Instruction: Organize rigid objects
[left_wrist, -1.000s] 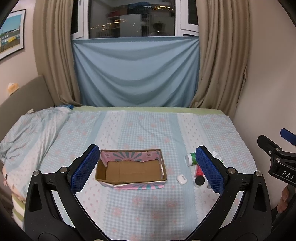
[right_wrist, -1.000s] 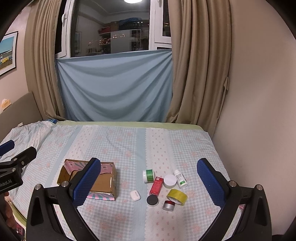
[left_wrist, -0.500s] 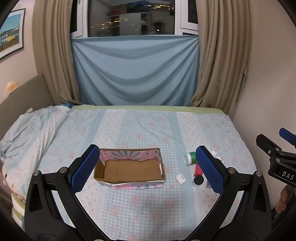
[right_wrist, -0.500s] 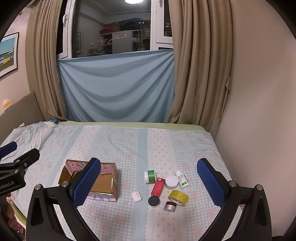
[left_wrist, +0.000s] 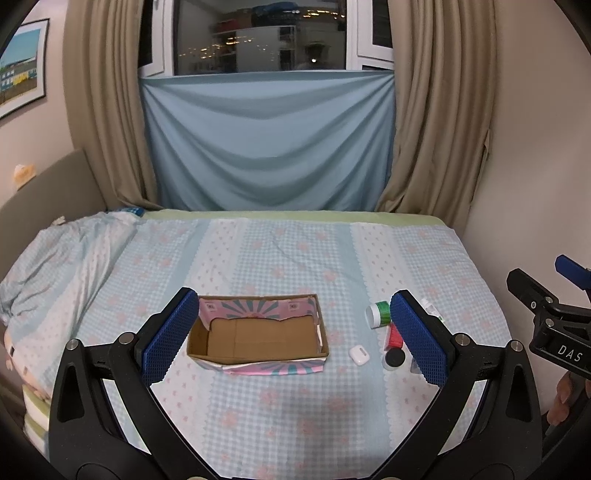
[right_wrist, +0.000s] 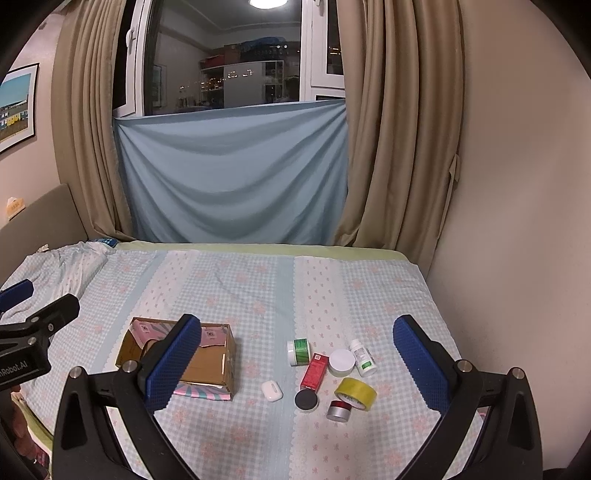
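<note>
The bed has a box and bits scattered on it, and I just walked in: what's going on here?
A person holds a left hand-held gripper and a right hand-held gripper, both open and empty, above the bed. The cardboard box sits empty. Beside it lie a white earbud case, red box, yellow tape roll and small jars, none picked up yet.

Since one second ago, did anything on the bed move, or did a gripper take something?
No object moved, and nothing was taken hold of or let go. Only the cameras shifted slightly. The left gripper and the right gripper stay open and empty above the bed. The cardboard box is still empty, and the earbud case, red box and yellow tape lie where they were.
</note>
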